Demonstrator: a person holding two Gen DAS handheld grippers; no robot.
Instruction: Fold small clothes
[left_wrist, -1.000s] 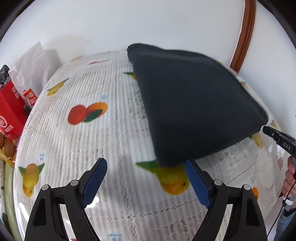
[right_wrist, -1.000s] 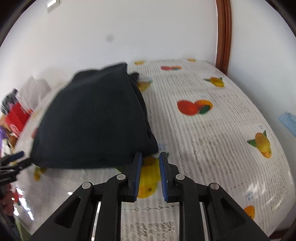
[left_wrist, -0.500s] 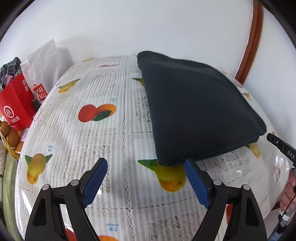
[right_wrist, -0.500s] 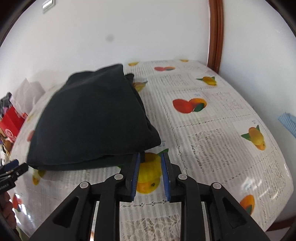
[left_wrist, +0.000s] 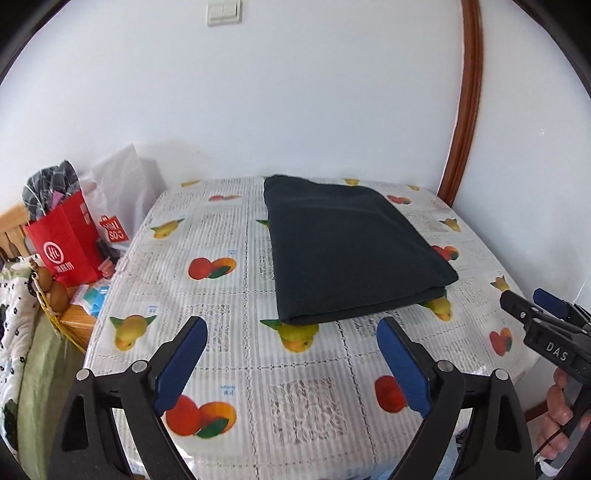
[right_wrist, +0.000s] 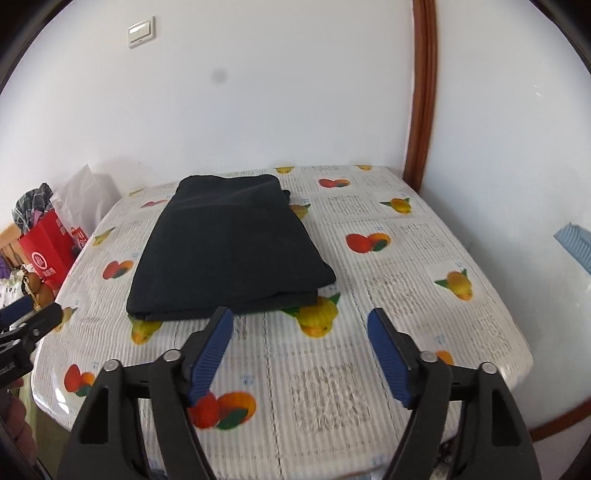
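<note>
A dark folded garment (left_wrist: 347, 251) (right_wrist: 229, 251) lies flat as a neat rectangle on the fruit-print tablecloth (left_wrist: 240, 295) (right_wrist: 406, 280). My left gripper (left_wrist: 291, 328) hovers above the near part of the table, back from the garment's front left corner, its jaws opening wide with nothing between them. My right gripper (right_wrist: 300, 317) hangs near the garment's front right corner, its jaws opening too and empty. The right gripper's tips (left_wrist: 532, 299) show at the right edge of the left wrist view; the left gripper's tips (right_wrist: 33, 314) show at the left edge of the right wrist view.
A red paper bag (left_wrist: 66, 240) (right_wrist: 44, 251) and a white plastic bag (left_wrist: 122, 192) stand left of the table, beside a wooden surface with small items (left_wrist: 88, 295). White walls close the far side, and a brown door frame (left_wrist: 461, 110) rises at the back right. A hand (left_wrist: 561, 402) holds the right gripper.
Both grippers have pulled back and risen away from the garment, which now lies settled and flat. The right gripper's jaws went from nearly shut to wide apart; the left jaws widened slightly.
</note>
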